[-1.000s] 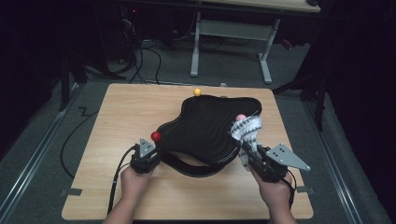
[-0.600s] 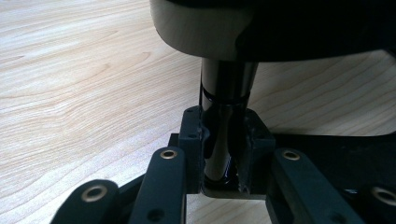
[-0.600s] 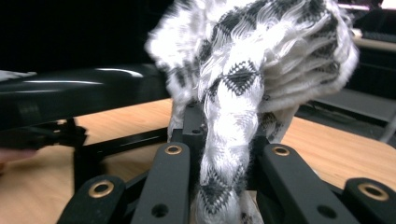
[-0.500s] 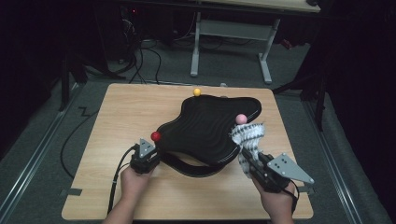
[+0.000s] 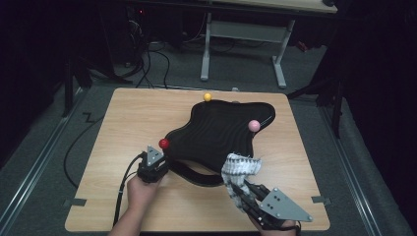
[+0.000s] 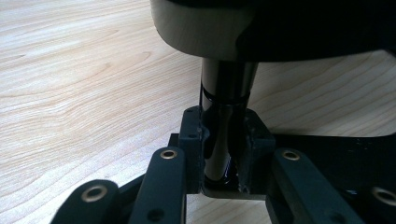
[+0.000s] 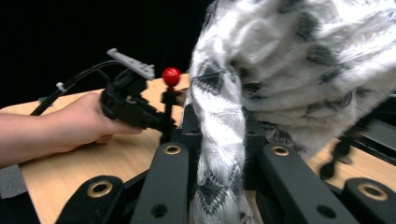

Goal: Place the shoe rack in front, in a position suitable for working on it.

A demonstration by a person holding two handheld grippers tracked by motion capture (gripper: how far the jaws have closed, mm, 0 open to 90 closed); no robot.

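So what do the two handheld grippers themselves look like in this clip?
Both are black. The left gripper trails a black cable; the right gripper carries a grey three-cornered plate with small dark holes. The linkage arms behind the jaws have brass-coloured rivets. Forearms are bare.

knitted woolly sock (image 5: 239, 167), pale matt wood table (image 5: 123, 123), glossy post (image 6: 224, 121)

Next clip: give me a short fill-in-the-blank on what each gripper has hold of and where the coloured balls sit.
1. The right gripper is shut on a black-and-white knitted ____.
2. The left gripper clamps the post topped by the ____ ball.
3. The black rack stands on a ____ table.
4. The ball at the rack's far edge is ____.

Missing words: sock; red; wooden; yellow
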